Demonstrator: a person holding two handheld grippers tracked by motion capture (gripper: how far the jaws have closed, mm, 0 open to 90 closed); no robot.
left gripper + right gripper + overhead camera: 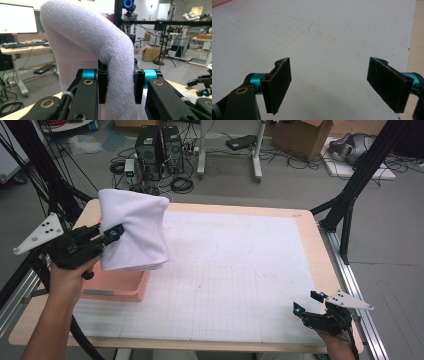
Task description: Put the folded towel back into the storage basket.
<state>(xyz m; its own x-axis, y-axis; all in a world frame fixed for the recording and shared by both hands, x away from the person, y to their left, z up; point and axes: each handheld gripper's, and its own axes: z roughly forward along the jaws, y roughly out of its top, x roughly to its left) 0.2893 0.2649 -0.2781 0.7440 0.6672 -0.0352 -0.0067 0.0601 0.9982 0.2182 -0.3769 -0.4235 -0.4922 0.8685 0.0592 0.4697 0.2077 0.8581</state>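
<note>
Left of frame: left gripper (116,234) clamps a folded white towel (136,230), lifted above the pink basket (117,287), probably just drawn from it. Lower right: right gripper (310,302) idles, jaws spread, empty, over the mat (240,270).

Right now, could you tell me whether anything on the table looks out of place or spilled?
Nothing stands out. The white towel hangs folded in the left gripper above the pink basket, the mat shows only faint stains, and the right gripper is open.
</note>
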